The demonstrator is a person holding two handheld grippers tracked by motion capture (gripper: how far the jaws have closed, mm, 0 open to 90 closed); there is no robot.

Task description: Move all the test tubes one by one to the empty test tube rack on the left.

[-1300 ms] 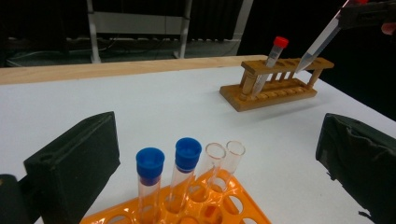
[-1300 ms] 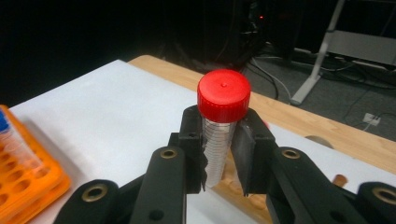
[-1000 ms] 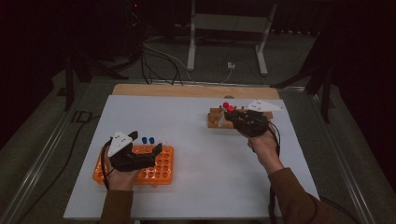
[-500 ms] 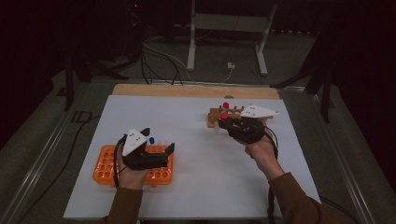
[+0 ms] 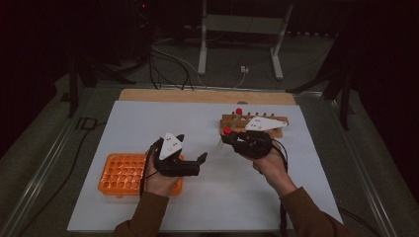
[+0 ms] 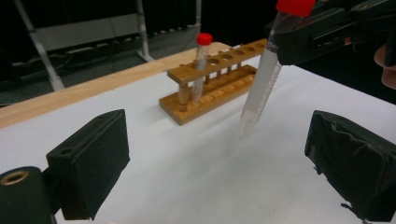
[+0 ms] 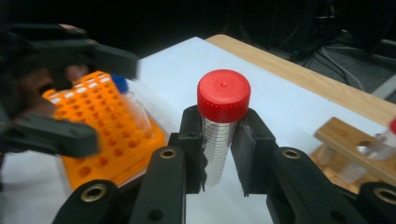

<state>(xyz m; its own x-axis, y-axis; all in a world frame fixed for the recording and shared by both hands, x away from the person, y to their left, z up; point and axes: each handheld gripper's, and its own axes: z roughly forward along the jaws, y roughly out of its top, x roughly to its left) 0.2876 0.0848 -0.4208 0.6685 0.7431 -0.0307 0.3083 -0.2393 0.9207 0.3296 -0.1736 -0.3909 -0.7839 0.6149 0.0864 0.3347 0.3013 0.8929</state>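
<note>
Right gripper clamped on red-capped tube above table, left gripper wide open, jaws just narrowing slightly, nothing between them

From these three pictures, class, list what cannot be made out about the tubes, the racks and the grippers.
- Red-capped tube: its lower part, right gripper view, hidden by the right gripper.
- Blue-capped tube: blurred, partly behind the left gripper, right gripper view.
- Orange rack: right part covered by the person's left hand, high view.
- Wooden rack: far end hidden behind the right gripper, left gripper view.
</note>
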